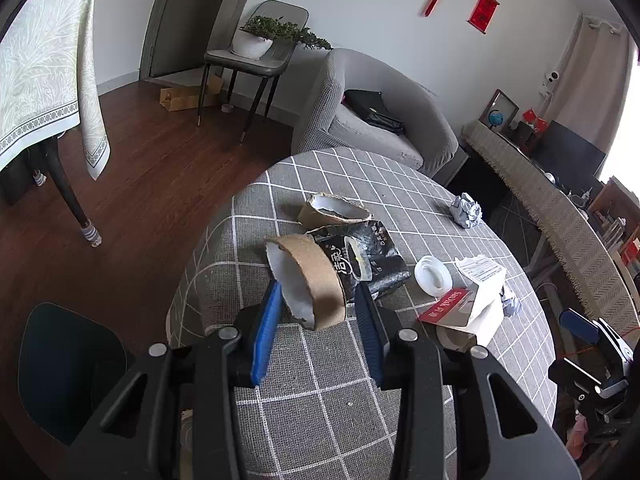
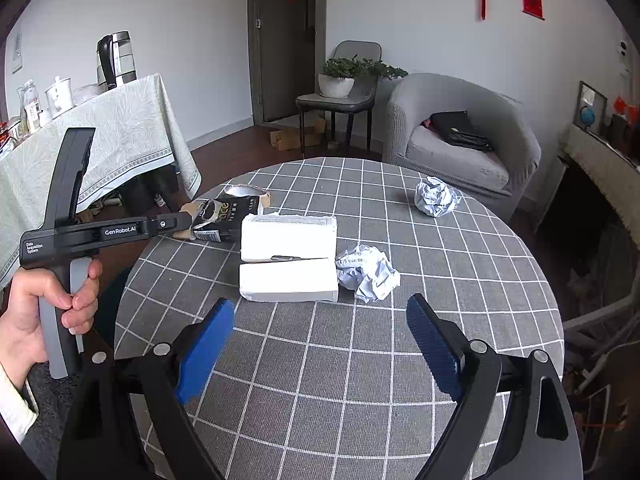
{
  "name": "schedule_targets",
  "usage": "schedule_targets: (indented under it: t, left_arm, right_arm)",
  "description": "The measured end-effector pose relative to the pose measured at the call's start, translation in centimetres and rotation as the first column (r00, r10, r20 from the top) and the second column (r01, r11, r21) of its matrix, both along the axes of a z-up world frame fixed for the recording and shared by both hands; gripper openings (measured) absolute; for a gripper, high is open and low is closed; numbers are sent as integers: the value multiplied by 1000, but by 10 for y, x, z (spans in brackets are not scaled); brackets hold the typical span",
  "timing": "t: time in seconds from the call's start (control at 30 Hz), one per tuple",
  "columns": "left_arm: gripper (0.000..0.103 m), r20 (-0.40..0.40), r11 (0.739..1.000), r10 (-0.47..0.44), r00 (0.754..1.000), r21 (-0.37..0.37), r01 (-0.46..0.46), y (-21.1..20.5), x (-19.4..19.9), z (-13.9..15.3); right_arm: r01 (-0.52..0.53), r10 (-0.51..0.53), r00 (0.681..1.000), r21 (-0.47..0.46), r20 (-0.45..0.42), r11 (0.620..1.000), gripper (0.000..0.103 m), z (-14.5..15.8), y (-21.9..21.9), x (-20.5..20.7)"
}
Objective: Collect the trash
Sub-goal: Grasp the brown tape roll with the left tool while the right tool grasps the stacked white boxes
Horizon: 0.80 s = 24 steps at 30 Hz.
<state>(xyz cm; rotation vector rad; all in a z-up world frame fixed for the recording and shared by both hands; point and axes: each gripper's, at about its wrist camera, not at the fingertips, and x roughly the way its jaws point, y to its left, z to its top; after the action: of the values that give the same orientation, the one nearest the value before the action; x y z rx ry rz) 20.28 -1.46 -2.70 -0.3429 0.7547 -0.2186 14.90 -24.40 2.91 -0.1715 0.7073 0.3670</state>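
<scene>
Cardboard ring point(image 1: 308, 280) sits between the left gripper's point(image 1: 316, 300) fingers.

Two cardboard rings point(image 1: 308, 280); two, perhaps three, paper balls point(image 2: 436, 196); two white boxes point(image 2: 288, 238)

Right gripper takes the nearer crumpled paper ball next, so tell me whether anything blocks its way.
Nothing visible. Only bare checked tablecloth lies between the open right gripper and the paper ball; the white box sits left of the ball, beside the path.
</scene>
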Motion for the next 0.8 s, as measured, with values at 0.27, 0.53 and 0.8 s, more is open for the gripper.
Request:
schedule_targets:
  t: [0.27, 0.53, 0.8]
  left_arm:
    - [25, 3, 999, -13, 1000, -31, 13, 3, 2, -2]
    - [15, 8, 999, -34, 999, -41, 35, 5, 1, -1]
    - [7, 19, 998, -57, 998, -32, 58, 8, -4, 2]
  right_arm:
    - [-39, 39, 999, -6, -2, 999, 89, -2, 13, 18]
    - [-71, 71, 997, -3, -13, 997, 90, -8, 34, 41]
    - [-46, 47, 997, 16, -58, 999, 91, -20, 36, 69]
